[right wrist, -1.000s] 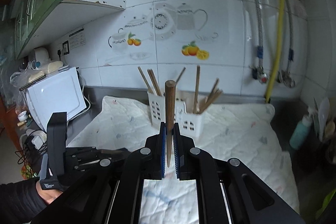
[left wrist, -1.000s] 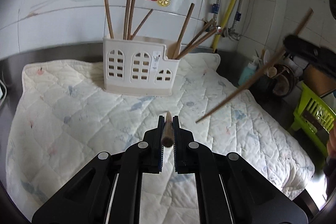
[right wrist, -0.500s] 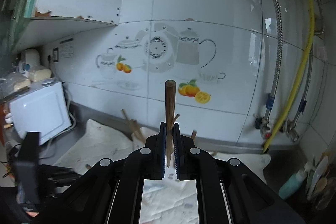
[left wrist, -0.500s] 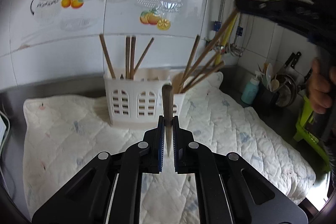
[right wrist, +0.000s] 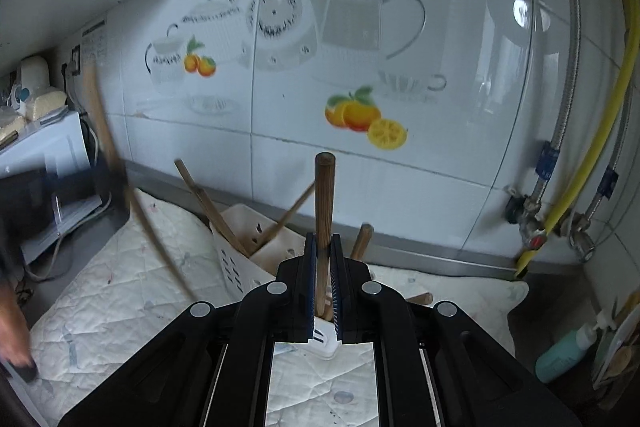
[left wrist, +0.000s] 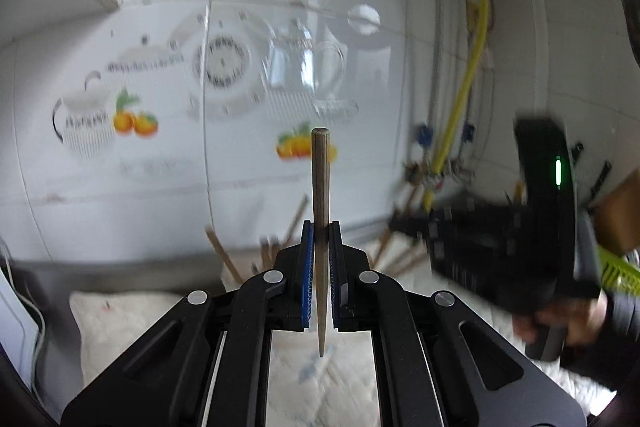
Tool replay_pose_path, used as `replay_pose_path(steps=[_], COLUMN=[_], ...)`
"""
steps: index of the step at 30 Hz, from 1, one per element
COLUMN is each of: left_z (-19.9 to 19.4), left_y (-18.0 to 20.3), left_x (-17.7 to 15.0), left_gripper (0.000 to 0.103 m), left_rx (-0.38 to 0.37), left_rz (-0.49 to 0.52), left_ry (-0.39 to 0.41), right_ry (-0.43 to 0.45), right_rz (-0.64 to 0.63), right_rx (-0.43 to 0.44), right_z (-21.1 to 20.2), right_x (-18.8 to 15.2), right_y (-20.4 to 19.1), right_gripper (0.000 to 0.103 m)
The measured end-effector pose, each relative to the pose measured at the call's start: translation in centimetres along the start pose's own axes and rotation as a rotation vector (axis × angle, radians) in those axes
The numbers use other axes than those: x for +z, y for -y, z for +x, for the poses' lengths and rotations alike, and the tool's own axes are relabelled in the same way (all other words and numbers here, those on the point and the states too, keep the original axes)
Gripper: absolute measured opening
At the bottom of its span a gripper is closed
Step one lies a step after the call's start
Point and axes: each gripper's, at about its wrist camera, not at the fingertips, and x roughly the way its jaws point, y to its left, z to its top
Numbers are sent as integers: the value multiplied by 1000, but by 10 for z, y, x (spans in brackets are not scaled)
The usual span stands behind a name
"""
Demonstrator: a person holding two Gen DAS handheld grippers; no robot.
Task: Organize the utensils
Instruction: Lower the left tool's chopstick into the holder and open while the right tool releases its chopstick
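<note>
both grippers clamp a chopstick each

left gripper (left wrist: 320, 263) is clenched on a chopstick (left wrist: 320, 195), upright, thick end at 12 o'clock, tip at 6 over the mat (left wrist: 120, 319). other sticks (left wrist: 218, 251) poke up blurred behind its fingers. at 3 o'clock, blurred, is the right gripper's body (left wrist: 500, 247).

right gripper (right wrist: 323, 267) grips another chopstick (right wrist: 323, 199), upright, right above the white holder (right wrist: 256, 247). the holder stands on the mat by the tiled wall (right wrist: 440, 147), sticks leaning toward 10 and 1 o'clock.
</note>
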Motion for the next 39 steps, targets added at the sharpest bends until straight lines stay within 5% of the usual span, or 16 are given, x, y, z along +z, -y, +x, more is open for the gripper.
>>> replay_pose_path(steps=[10, 21, 26, 30, 39], left_z=[35, 83, 92, 87, 40], left_y=[-15, -44, -50, -46, -39], left_x=[56, 37, 24, 22, 25], left_gripper=[5, 6, 6, 9, 51], left_rx=[77, 151, 126, 129, 152], left_rz=[-13, -44, -62, -44, -35], left_ry=[108, -6, -59, -62, -18], right_ry=[6, 21, 39, 64, 101], right_rz=[-19, -12, -11, -10, 12], right_rx=[17, 32, 34, 35, 35], right_z=[7, 9, 1, -12, -48], right_x=[-5, -4, -2, 2, -4], right_y=[0, 6, 5, 3, 3], right_gripper=[7, 8, 27, 29, 44])
